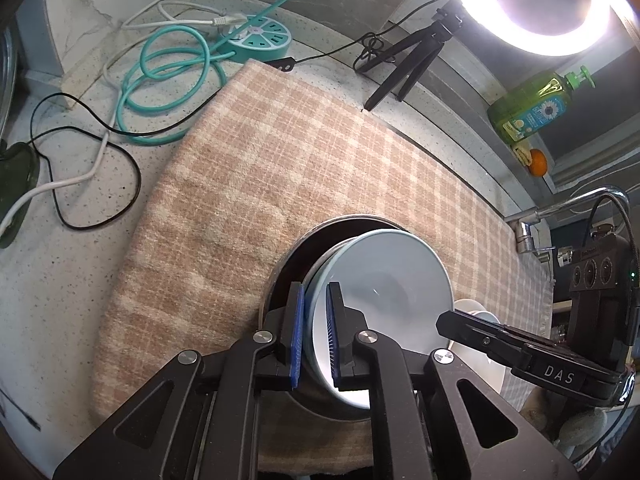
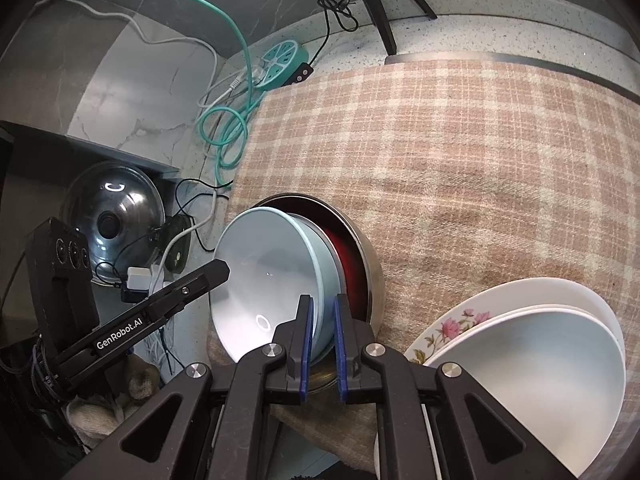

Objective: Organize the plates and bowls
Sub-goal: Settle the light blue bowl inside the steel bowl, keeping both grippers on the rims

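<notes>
You hold the blue bowl (image 1: 384, 296) with both grippers at once. The jaws of the left gripper (image 1: 316, 332) are clamped on its rim on one side, and the jaws of the right gripper (image 2: 322, 340) are clamped on the rim on the opposite side. The bowl sits tilted inside the steel bowl (image 2: 360, 256), which has a red inside and stands on the checked cloth (image 1: 260, 168) just ahead of both pairs of jaws.

The risk here is the tilt. If one gripper lets go before the other, I think the bowl can drop and knock hard against the steel wall, or swing on the one pinched point. If you lift unevenly, the thin rim may slip out from the pads. The steel bowl may also slide on the soft cloth.

To the right of the right jaws, the white bowl (image 2: 532, 364) and the flowered plate (image 2: 460, 320) lie near; a wide swing could hit them.
</notes>
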